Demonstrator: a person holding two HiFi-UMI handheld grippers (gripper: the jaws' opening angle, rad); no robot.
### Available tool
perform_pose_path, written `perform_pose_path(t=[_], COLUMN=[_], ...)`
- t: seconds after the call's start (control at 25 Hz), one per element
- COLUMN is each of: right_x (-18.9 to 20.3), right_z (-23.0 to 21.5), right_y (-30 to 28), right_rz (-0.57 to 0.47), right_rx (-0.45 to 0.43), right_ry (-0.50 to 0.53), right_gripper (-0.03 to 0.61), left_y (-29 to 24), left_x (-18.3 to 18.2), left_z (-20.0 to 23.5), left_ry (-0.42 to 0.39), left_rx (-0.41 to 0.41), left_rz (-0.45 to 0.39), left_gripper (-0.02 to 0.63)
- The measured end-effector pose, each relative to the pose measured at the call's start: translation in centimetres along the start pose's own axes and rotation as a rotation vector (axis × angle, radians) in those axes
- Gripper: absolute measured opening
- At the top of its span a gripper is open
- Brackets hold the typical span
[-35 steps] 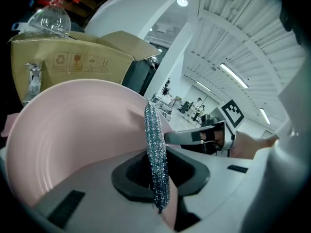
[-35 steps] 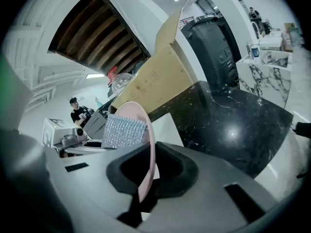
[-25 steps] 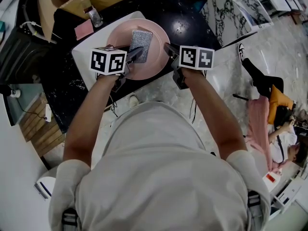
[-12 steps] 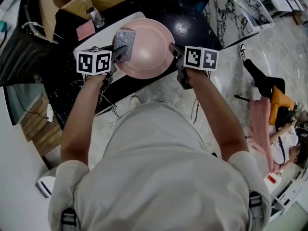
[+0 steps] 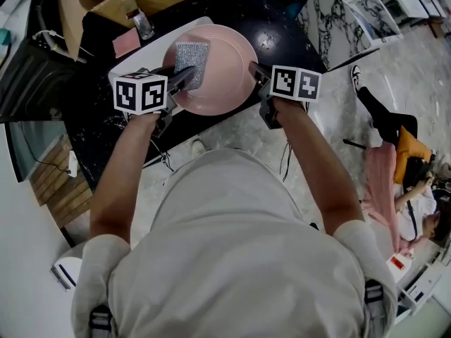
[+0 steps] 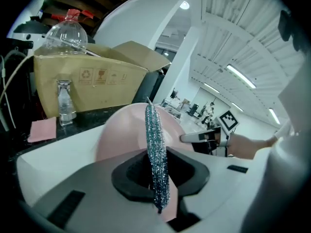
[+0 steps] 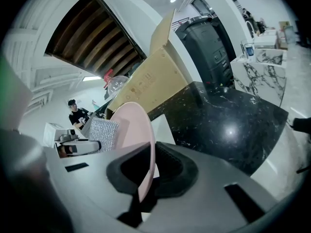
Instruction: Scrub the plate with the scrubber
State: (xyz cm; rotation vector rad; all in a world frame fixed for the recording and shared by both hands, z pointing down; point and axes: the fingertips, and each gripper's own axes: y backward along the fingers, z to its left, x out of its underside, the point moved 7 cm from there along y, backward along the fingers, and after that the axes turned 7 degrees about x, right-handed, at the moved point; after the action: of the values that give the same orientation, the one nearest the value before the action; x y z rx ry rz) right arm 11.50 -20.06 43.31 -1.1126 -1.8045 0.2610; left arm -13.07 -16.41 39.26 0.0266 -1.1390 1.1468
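Observation:
The pink plate is held tilted above the white board. My right gripper is shut on its right rim; in the right gripper view the plate stands edge-on between the jaws. My left gripper is shut on the silver sparkly scrubber, which lies flat against the plate's left part. Seen from the left gripper view, the scrubber is a thin glittery strip upright between the jaws, with the plate right behind it.
A black marble counter carries the white board. A cardboard box with a clear plastic bottle on top stands at the back, a small glass bottle and pink cloth beside it. A person sits on the floor at right.
The plate was lifted and tilted up off the board a second ago. The scrubber slid to the plate's left edge, then came back a little toward its middle.

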Motion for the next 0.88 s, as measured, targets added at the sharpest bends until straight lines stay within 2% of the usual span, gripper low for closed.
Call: perform_pose_path(t=[0.16, 0.4, 0.6, 0.88], right_x=[0.0, -0.1, -0.1, 0.3], right_z=[0.4, 0.7, 0.9, 1.5], right_y=[-0.1, -0.1, 0.1, 0.0], right_rz=[-0.005, -0.018, -0.026, -0.014], right_rx=[-0.007, -0.009, -0.020, -0.041], right_ry=[-0.007, -0.021, -0.026, 0.001], right_gripper=[0.023, 0.023, 0.023, 0.025], left_y=[-2.8, -5.7, -6.7, -6.1], left_x=[0.1, 0.8, 1.9, 2.2], left_z=[-3.6, -5.9, -5.8, -3.8], left_ry=[-0.014, 0.011, 0.059, 0.060], left_rx=[0.096, 0.160, 0.176, 0.136], left_rz=[0.014, 0.030, 0.034, 0.059], left_gripper=[0.067, 0.067, 0.067, 0.067])
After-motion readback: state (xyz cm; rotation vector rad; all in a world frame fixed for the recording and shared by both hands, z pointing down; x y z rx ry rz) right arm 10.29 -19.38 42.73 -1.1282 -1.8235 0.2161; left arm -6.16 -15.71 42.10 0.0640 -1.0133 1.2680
